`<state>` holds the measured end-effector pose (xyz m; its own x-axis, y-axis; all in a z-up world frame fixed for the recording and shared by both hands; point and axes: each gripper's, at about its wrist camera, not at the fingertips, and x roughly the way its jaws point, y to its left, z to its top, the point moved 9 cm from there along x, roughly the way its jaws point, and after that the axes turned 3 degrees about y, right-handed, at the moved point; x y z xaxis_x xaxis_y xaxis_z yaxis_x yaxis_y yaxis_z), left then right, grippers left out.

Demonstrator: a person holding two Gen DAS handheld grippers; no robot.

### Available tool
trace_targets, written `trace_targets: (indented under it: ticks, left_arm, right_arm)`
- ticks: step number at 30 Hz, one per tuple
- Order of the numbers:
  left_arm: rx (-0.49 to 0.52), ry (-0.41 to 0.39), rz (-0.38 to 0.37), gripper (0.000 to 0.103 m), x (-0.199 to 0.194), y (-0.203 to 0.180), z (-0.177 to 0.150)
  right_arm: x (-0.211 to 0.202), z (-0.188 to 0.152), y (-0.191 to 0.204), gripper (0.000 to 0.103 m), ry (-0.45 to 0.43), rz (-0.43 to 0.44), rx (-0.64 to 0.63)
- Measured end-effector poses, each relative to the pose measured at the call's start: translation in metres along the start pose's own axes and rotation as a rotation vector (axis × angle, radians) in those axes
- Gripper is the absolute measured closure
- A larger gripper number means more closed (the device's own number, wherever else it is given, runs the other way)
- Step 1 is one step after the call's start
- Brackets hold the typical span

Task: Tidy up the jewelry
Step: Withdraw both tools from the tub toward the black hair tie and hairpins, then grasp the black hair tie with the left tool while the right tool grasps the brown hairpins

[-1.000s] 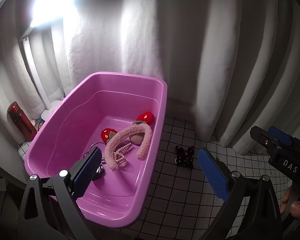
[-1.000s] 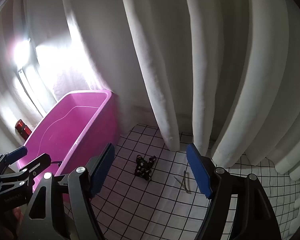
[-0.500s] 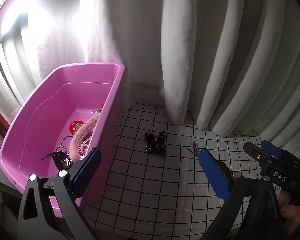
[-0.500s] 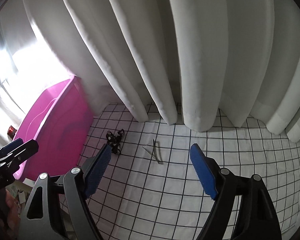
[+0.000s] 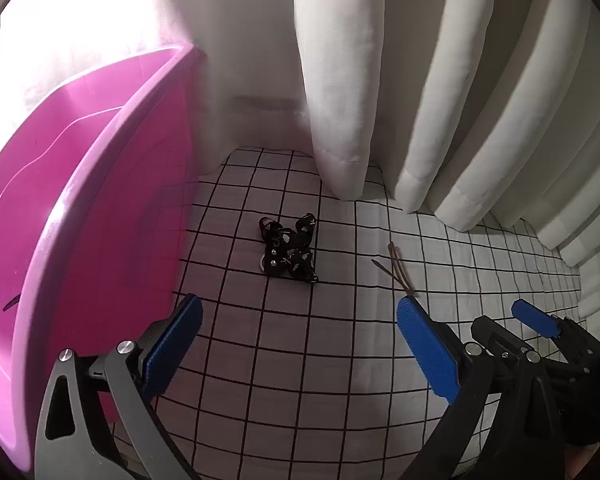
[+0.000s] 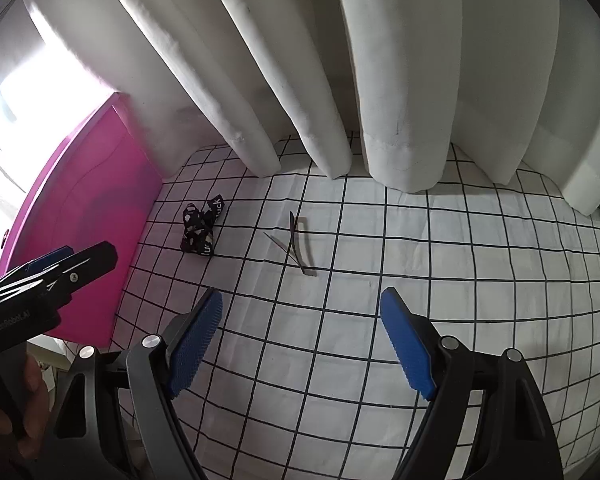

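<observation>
A black patterned bow hair tie [image 5: 288,250] [image 6: 201,232] lies on the white grid-patterned cloth [image 5: 300,344], close to the pink tub [image 5: 80,208] [image 6: 88,216]. To its right lie thin dark hairpins [image 5: 396,270] [image 6: 296,246], crossed. My left gripper [image 5: 298,344] hovers open over the cloth, short of the bow, nothing between its blue pads. My right gripper [image 6: 300,340] is open too, just short of the hairpins. Each gripper shows at the edge of the other's view. The tub's contents are hidden from here.
White curtains [image 5: 380,80] [image 6: 340,60] hang down to the cloth along its far edge. The pink tub's wall stands at the left. Bright window light glares at the upper left. A hand [image 6: 4,412] holds the left gripper's handle.
Both grippers have dropped lower and swung right, away from the tub; the headband and beads inside it have gone out of view. The bow and hairpins now sit nearer and larger.
</observation>
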<state>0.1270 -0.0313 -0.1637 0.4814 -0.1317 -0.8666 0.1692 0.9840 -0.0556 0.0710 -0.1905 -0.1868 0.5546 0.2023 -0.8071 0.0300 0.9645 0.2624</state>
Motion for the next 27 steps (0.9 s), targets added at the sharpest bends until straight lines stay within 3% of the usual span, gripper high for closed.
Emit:
trace_targets:
  ticks: [14,27]
  left_arm:
    - [0.043,0.069,0.028,0.007,0.082,0.009,0.003]
    - [0.046,0.101,0.054,0.007,0.122,0.018,0.012]
  right_arm:
    - [0.078,0.009,-0.002,0.026,0.072,-0.034,-0.035]
    - [0.117,0.026,-0.006,0.026,0.098,-0.088,-0.078]
